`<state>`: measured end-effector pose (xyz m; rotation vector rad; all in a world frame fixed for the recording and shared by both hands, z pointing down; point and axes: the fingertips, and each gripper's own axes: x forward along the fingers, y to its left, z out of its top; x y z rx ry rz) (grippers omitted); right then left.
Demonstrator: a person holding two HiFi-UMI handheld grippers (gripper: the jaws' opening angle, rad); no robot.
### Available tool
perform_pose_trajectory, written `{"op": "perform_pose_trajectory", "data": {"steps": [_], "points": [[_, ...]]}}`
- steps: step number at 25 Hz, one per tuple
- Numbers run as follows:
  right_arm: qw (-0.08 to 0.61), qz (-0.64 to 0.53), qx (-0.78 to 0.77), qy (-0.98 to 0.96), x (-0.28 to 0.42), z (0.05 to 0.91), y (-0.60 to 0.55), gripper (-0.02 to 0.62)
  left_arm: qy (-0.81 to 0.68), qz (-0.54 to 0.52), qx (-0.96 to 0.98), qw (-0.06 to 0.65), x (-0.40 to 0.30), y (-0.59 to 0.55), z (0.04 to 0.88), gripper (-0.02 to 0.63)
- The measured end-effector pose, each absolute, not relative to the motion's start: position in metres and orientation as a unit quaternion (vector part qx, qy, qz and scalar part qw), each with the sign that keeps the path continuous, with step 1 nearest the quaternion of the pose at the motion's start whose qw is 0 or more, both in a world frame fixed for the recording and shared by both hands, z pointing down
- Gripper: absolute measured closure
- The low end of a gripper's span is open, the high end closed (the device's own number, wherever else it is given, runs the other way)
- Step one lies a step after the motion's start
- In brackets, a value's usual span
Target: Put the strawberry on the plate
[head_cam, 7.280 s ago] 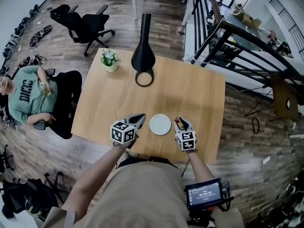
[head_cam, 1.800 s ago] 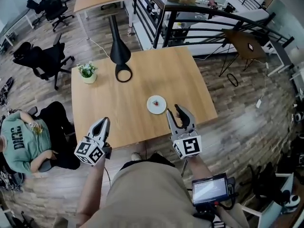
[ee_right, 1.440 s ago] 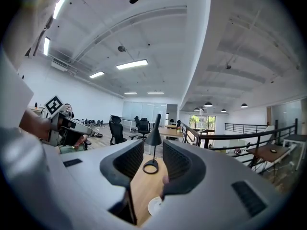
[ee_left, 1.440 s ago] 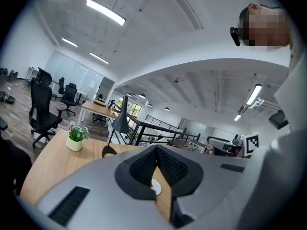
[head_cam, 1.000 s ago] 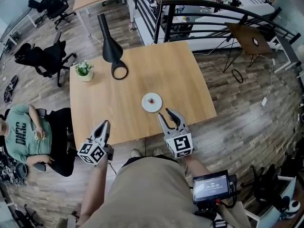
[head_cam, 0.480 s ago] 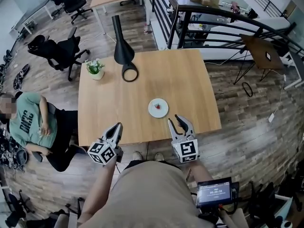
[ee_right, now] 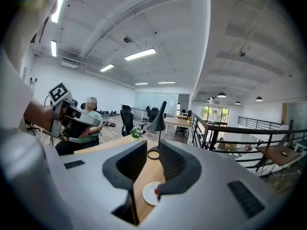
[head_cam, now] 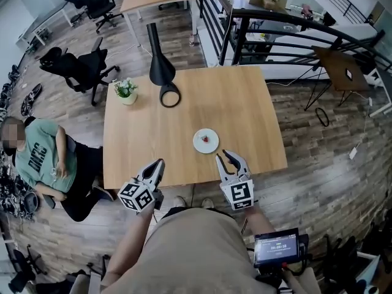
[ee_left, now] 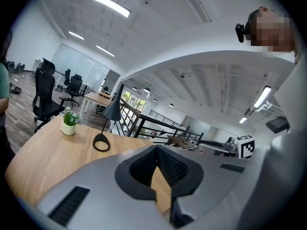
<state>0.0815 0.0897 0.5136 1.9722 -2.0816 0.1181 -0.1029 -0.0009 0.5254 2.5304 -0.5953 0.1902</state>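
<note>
A red strawberry (head_cam: pixel 207 139) lies on the small white plate (head_cam: pixel 201 145) near the middle of the wooden table (head_cam: pixel 245 115). In the right gripper view the plate (ee_right: pixel 147 195) and strawberry (ee_right: pixel 156 191) show through the gap between the jaws. My right gripper (head_cam: pixel 230 158) (ee_right: pixel 152 147) hovers at the table's near edge, short of the plate. Its jaws are closing with nothing between them. My left gripper (head_cam: pixel 158 166) (ee_left: pixel 156 150) hangs over the near edge to the left, its jaws together and empty.
A black lamp (head_cam: pixel 161 66) with a ring base lies at the table's far side, beside a small potted plant (head_cam: pixel 125 90). A seated person (head_cam: pixel 43 158) is to the left of the table. A black railing (head_cam: pixel 275 35) runs behind the table on the right, and office chairs (head_cam: pixel 79 66) stand at the back left.
The strawberry, earlier in my right gripper beside the empty plate, now lies on the plate. Both grippers have drawn back to the near edge, and the right jaws have narrowed.
</note>
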Motion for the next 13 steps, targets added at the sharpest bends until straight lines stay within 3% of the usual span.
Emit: {"op": "perform_pose_trajectory", "data": {"steps": [13], "points": [[0.132,0.048,0.693,-0.707,0.0756,0.5052,0.0901,0.508,-0.191,0.08,0.939,0.274,-0.0971,0.0008,0.5255,0.603]]}}
